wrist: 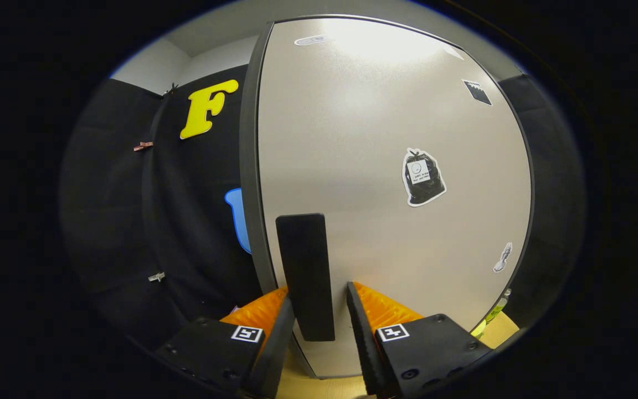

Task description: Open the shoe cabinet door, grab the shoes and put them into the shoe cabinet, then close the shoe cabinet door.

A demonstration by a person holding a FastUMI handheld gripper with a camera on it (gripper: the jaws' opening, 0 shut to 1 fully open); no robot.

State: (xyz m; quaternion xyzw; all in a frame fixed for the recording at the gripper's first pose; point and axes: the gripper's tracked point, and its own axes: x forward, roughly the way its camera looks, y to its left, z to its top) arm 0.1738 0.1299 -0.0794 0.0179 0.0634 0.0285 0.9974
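The shoe cabinet door point(374, 111) is a pale grey panel with a dark rim, standing close in front of me. Its black upright bar handle point(303, 266) is mounted near the door's left edge. My gripper point(319, 291) is up against the door with the handle's lower half between its fingers. The left finger point(281, 327) lies against the handle's side. A narrow gap shows between the handle and the right finger point(359, 327). I cannot tell whether the door stands ajar.
A trash-bag sticker point(423, 177) and several smaller stickers are on the door face. Black cloth wall point(186, 233) hangs left of the door. A yellow-green object point(495, 311) peeks out past the door's lower right corner, above a tan surface point(504, 331).
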